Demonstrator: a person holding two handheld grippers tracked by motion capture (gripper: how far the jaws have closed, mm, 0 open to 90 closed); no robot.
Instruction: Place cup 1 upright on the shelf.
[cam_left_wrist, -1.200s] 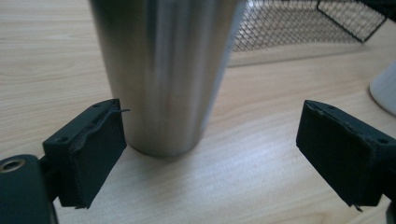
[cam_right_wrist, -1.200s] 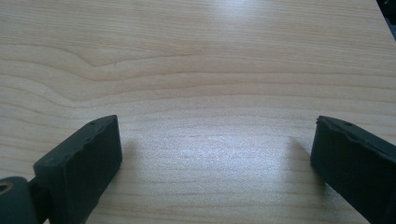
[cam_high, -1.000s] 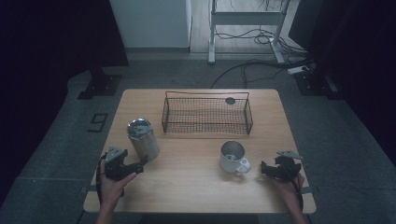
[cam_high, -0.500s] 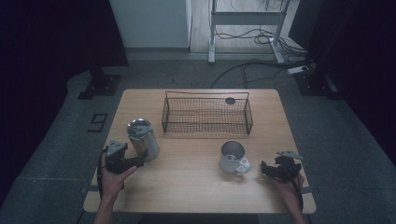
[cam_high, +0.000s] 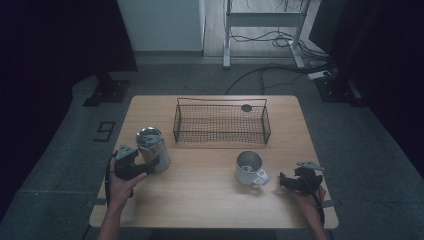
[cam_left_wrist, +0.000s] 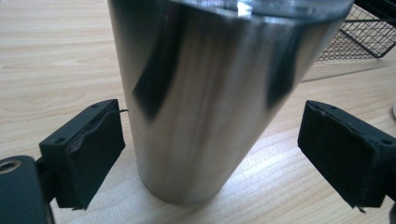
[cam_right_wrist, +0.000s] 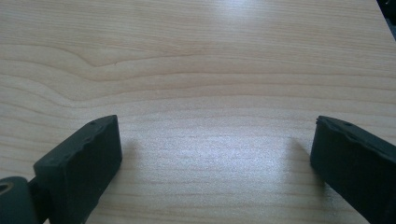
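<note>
A tall steel tumbler (cam_high: 152, 149) stands upright on the left part of the wooden table (cam_high: 200, 205). My left gripper (cam_high: 144, 167) is at its near side with the jaws open around its lower body. In the left gripper view the tumbler (cam_left_wrist: 210, 93) stands between the two black pads (cam_left_wrist: 88, 149). The left pad is almost at its wall and the right pad is well clear. My right gripper (cam_high: 286, 181) rests near the table's right front corner. It is open over bare wood (cam_right_wrist: 212, 154), with nothing between its jaws.
A metal mug (cam_high: 249, 167) with its handle toward my right gripper stands just left of it. A black wire basket (cam_high: 221, 122) sits at the back centre, with a small dark disc (cam_high: 246, 107) behind it. Dark floor and cables surround the table.
My left hand has moved forward, away from the person, bringing its jaws around the base of the tumbler. The right hand, mug and basket have stayed put.
</note>
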